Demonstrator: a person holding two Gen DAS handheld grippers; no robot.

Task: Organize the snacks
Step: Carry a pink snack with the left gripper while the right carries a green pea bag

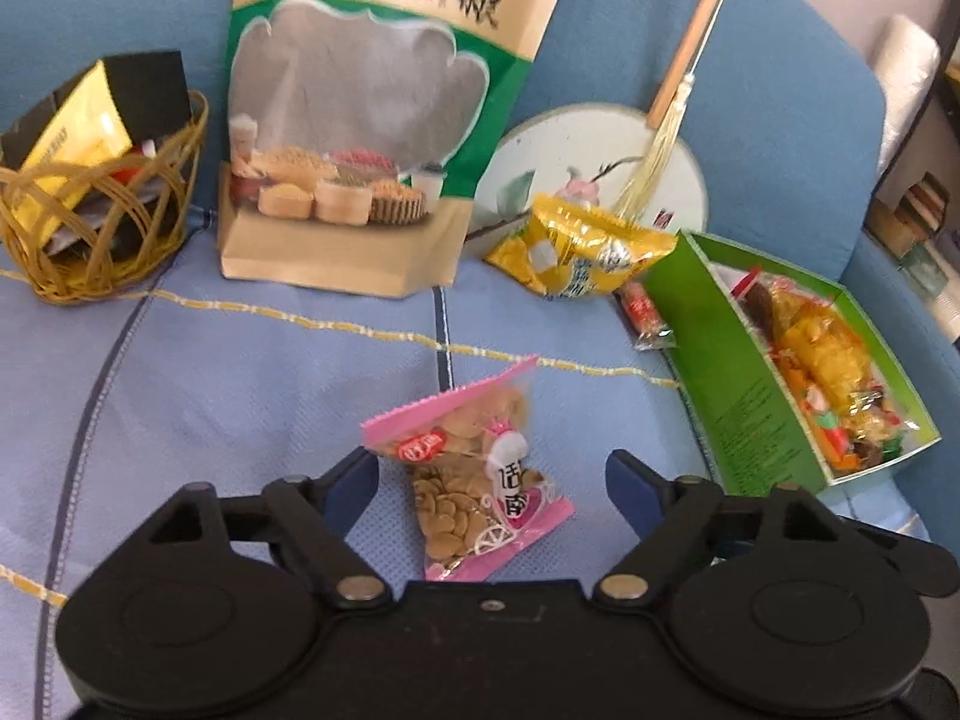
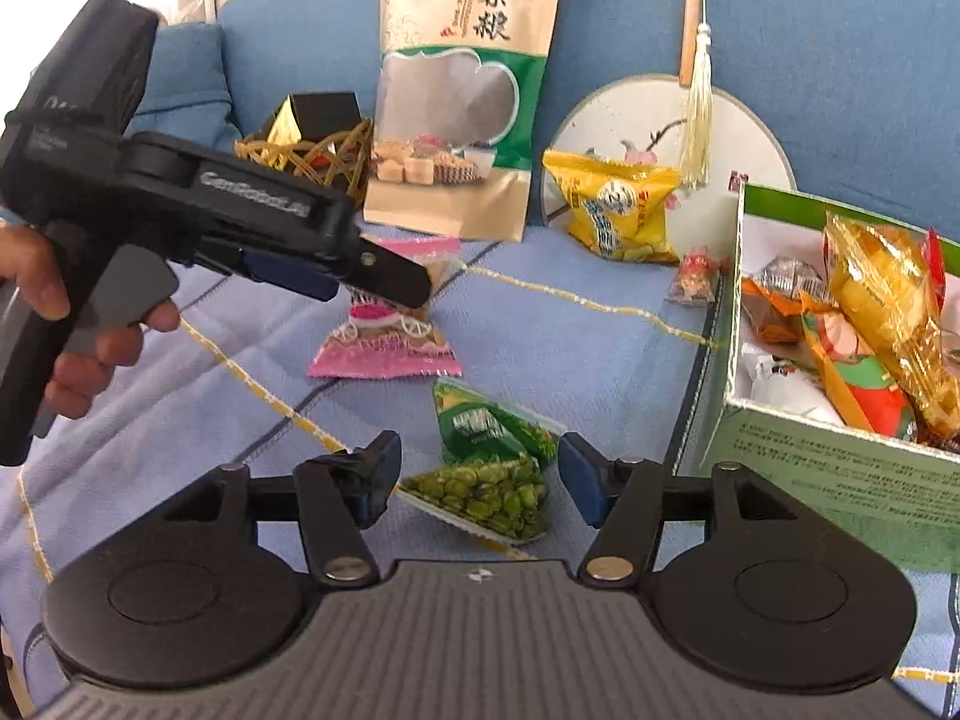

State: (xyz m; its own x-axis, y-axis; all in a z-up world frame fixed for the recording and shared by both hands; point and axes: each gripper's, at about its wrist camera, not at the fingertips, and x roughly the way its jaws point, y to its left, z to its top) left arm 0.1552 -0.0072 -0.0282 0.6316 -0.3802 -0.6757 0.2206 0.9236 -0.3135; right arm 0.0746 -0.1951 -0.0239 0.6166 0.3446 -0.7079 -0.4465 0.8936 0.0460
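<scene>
Both loose packets lie on the blue cushion to the left of the green box (image 2: 840,480): the pink packet (image 1: 474,474) sits between the spread fingers of the left gripper (image 1: 492,480), ungrasped, and the green pea packet (image 2: 492,468) sits between the equally wide-open fingers of the right gripper (image 2: 480,474). Each looks light, crinkly and slippery — likely best pinched across the filled middle, gently, since the contents could crush.
</scene>
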